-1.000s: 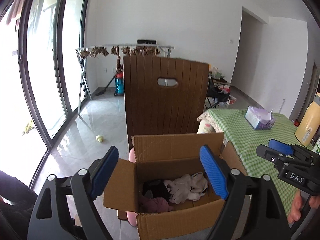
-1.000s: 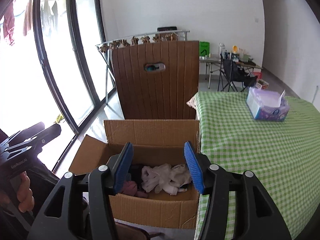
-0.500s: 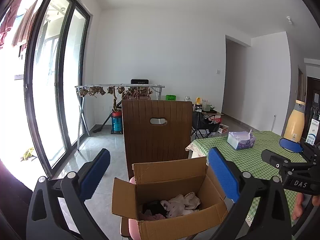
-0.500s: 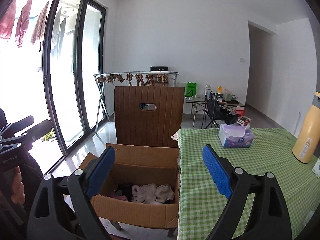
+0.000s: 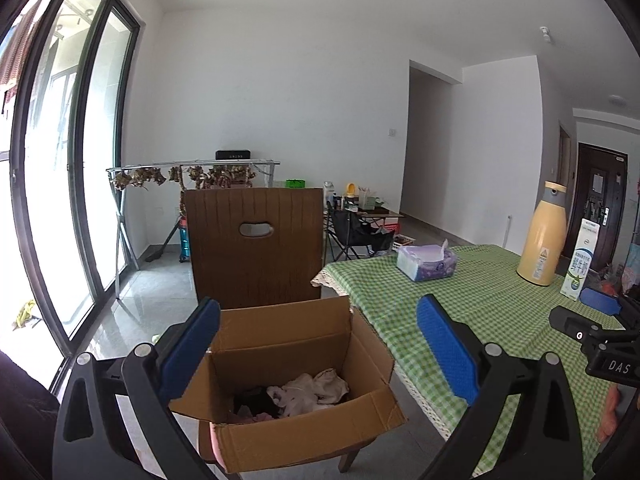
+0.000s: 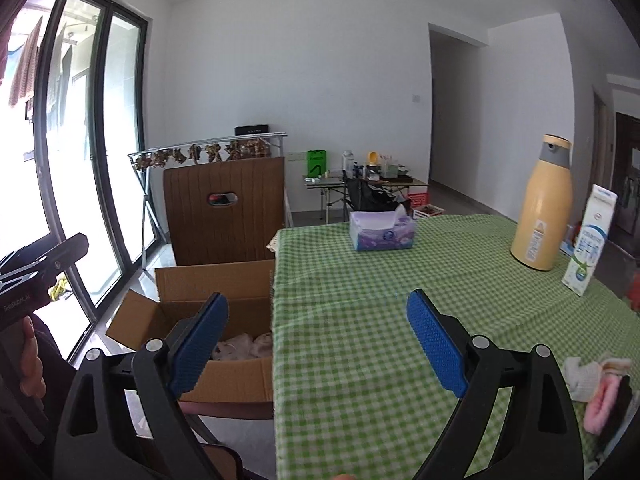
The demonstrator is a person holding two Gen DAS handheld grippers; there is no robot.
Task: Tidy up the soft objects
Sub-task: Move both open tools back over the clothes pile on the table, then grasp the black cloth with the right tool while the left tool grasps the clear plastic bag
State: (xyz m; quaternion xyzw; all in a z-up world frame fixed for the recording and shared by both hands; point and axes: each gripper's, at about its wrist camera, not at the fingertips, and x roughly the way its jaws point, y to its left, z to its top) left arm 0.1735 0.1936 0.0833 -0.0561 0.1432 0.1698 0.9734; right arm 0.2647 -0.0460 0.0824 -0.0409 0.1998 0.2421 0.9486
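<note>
An open cardboard box [image 5: 304, 436] [image 6: 228, 380] rests on a chair seat left of the table. Inside lie soft cloth pieces [image 5: 308, 390] [image 6: 244, 346], whitish, pink and black. More soft pieces [image 6: 596, 384], white and pink, lie on the green checked tablecloth [image 6: 360, 320] at the far right edge of the right wrist view. My left gripper [image 5: 318, 354] is open above and in front of the box, holding nothing. My right gripper [image 6: 318, 344] is open over the table's left edge, empty. In the left wrist view my right gripper [image 5: 596, 320] shows at the right.
A brown chair back [image 5: 256, 248] rises behind the box. On the table stand a purple tissue box [image 6: 380, 232], a yellow flask [image 6: 540, 208] and a milk carton [image 6: 588, 252]. Tall glass doors [image 5: 60, 200] run along the left. A drying rack [image 5: 192, 172] is at the back wall.
Both grippers have pulled back and up from the box and opened wider. The right one has swung right, over the tablecloth, so the flask, carton and cloth pieces came into view.
</note>
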